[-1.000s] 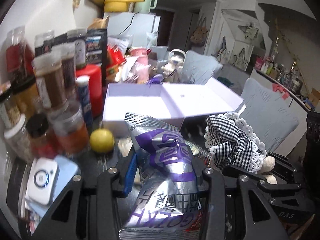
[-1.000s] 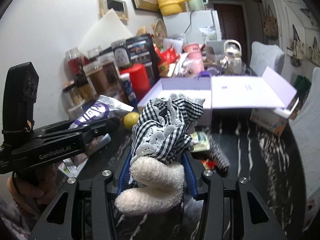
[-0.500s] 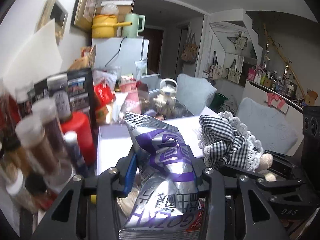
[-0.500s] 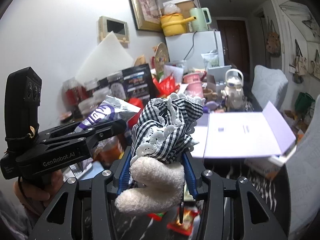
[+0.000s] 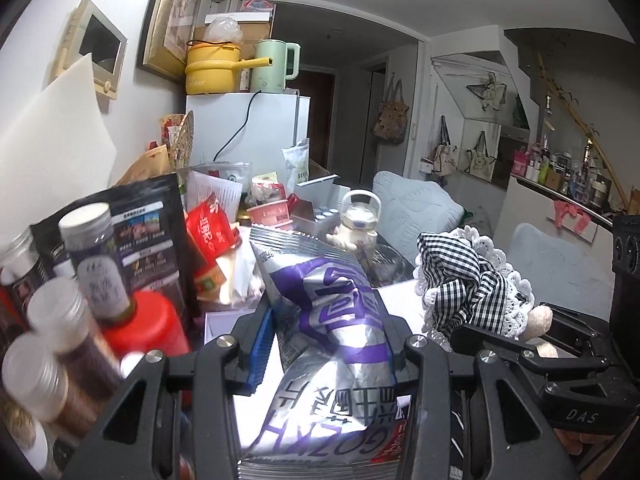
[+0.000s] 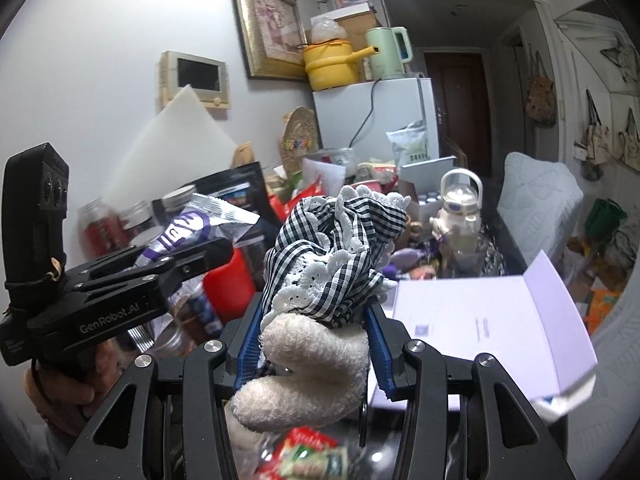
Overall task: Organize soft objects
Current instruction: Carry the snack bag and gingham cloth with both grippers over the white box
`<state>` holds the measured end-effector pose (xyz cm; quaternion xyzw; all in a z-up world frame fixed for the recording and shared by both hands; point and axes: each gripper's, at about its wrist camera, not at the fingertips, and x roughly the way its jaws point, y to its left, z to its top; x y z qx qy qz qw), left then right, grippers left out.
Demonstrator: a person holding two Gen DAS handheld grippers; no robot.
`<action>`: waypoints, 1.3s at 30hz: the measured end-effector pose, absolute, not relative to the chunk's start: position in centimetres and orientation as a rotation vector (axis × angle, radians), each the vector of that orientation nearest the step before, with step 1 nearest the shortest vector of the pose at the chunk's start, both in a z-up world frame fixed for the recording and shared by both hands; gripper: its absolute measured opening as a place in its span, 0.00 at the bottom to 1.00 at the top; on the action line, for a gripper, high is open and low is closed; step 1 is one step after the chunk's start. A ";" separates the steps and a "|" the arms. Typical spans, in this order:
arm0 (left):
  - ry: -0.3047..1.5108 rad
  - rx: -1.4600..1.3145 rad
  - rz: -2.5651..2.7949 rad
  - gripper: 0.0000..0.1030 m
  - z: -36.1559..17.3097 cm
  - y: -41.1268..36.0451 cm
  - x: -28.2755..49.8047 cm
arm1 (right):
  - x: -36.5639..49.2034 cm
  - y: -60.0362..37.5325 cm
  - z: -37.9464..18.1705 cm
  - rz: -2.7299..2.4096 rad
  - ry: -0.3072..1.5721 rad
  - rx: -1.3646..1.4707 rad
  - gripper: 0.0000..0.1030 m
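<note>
Overhead, both loads: carried off the surface, side by side, above the clutter.
Left gripper (image 5: pixel 326 344): black two-finger tool with blue pads, clamped on a crinkled silver-and-purple foil snack bag (image 5: pixel 332 320); the bag's sealed top edge stands up past the fingertips, its printed lower end hangs toward the camera.
Right gripper (image 6: pixel 314 344): same make, jaws pressed against a cream plush toy in a black-and-white gingham dress with white lace trim (image 6: pixel 332 256); the fuzzy cream legs droop out the back between the fingers.
Relation of the two: near each other, not touching that I can see; from the right wrist view the left tool shows at the left edge with a hand (image 6: pixel 60 396) round its grip.
Pale lilac cardboard box (image 6: pixel 480 312): open, lid flap raised at the right, lying below and ahead of the plush toy.
Left side: clear jars with grey lids (image 5: pixel 86 236) and a red cylindrical canister (image 5: pixel 148 328), blurred.
Background: white fridge (image 5: pixel 256 128) carrying a yellow pot (image 5: pixel 214 66) and a pale green kettle (image 5: pixel 276 64).
Wall: gold-framed picture (image 6: pixel 266 26).
</note>
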<state>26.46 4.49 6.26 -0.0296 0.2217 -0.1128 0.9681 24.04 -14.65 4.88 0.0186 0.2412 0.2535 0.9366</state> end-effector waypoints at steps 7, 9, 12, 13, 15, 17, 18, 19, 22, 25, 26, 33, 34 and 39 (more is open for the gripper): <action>0.457 -0.056 -0.188 0.42 5.4 5.1 31.1 | 29.4 -13.6 4.6 0.525 0.500 0.032 0.45; 0.465 -0.056 -0.168 0.42 5.0 5.4 32.5 | 30.7 -13.1 4.3 0.530 0.502 0.027 0.45; 0.483 -0.052 -0.136 0.42 4.2 5.8 34.3 | 32.9 -12.4 3.8 0.541 0.517 0.027 0.45; 0.492 -0.051 -0.128 0.42 3.8 6.0 34.9 | 33.8 -12.0 3.5 0.547 0.526 0.028 0.45; 0.512 -0.049 -0.104 0.42 3.0 6.3 36.0 | 34.7 -11.6 3.0 0.555 0.534 0.025 0.45; 0.528 -0.030 -0.076 0.42 2.4 6.4 37.0 | 35.8 -11.1 2.4 0.563 0.551 0.022 0.45; 0.535 -0.026 -0.059 0.42 2.1 6.5 37.5 | 36.2 -11.0 2.1 0.567 0.558 0.021 0.45; 0.547 -0.026 -0.047 0.42 1.6 6.7 38.1 | 37.0 -10.7 1.6 0.572 0.572 0.020 0.45; 0.602 -0.023 -0.043 0.42 0.3 7.0 39.4 | 38.5 -10.1 0.3 0.591 0.615 0.018 0.45; 0.661 -0.016 -0.035 0.42 -1.3 7.1 40.6 | 40.0 -9.8 -1.1 0.605 0.669 0.031 0.45; 0.683 -0.015 -0.035 0.42 -1.9 7.1 41.0 | 40.4 -9.7 -1.7 0.605 0.688 0.029 0.45; 0.786 0.008 -0.031 0.42 -4.6 6.4 42.5 | 41.8 -9.6 -4.2 0.586 0.764 0.030 0.45; 0.799 0.005 -0.034 0.42 -5.0 6.3 42.7 | 41.9 -9.6 -4.5 0.585 0.773 0.028 0.46; 0.861 0.019 -0.019 0.42 -6.9 6.1 43.8 | 42.8 -9.4 -5.9 0.580 0.825 0.029 0.47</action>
